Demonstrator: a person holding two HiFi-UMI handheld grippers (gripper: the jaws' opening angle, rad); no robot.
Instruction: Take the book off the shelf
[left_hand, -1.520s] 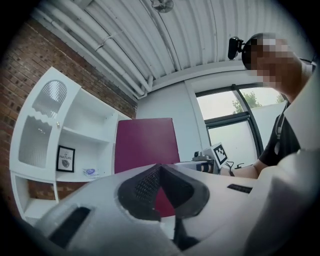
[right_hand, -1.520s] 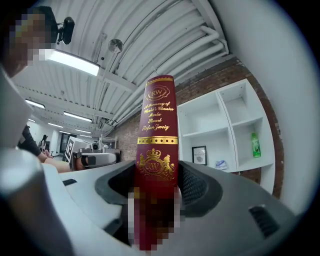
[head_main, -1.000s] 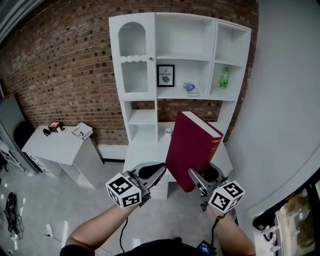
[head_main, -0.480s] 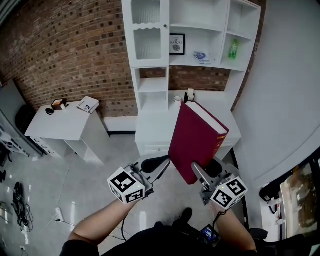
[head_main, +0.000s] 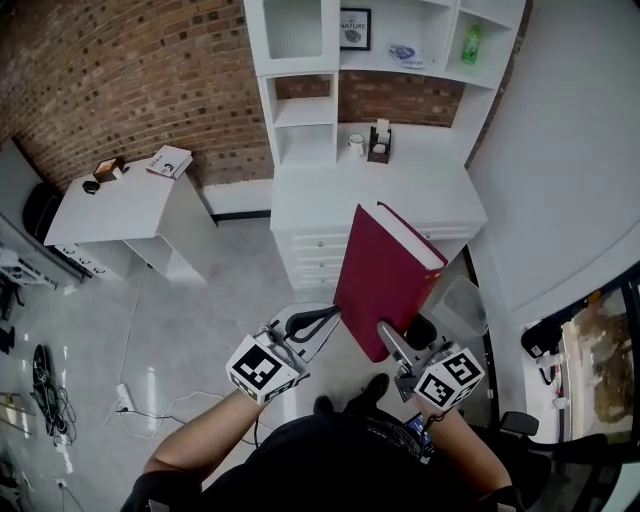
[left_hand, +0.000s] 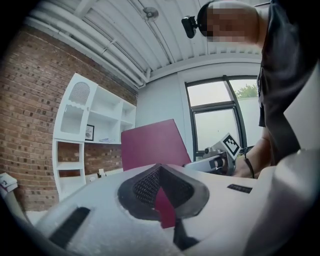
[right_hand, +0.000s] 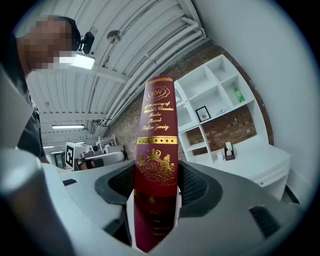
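Observation:
A thick dark-red book (head_main: 385, 275) with gilt lettering on its spine (right_hand: 157, 145) stands tilted in mid-air, away from the white shelf unit (head_main: 300, 60) and in front of the drawer cabinet (head_main: 400, 195). My right gripper (head_main: 386, 342) is shut on the lower spine; in the right gripper view the spine fills the gap between its pads (right_hand: 192, 187). My left gripper (head_main: 330, 318) meets the book's lower left edge, and a sliver of red sits pinched between its nearly closed jaws (left_hand: 161, 192). The cover (left_hand: 150, 145) rises beyond it.
On the cabinet top stand a white cup (head_main: 356, 143) and a small brown holder (head_main: 379, 142). The shelves hold a framed picture (head_main: 352, 25) and a green bottle (head_main: 472, 42). A white side table (head_main: 110, 205) stands left, a bin (head_main: 462, 300) right, cables (head_main: 50, 385) on the floor.
Both grippers and the book have come down and back from the shelf unit together. The shelves have slid to the top of the head view and more floor shows.

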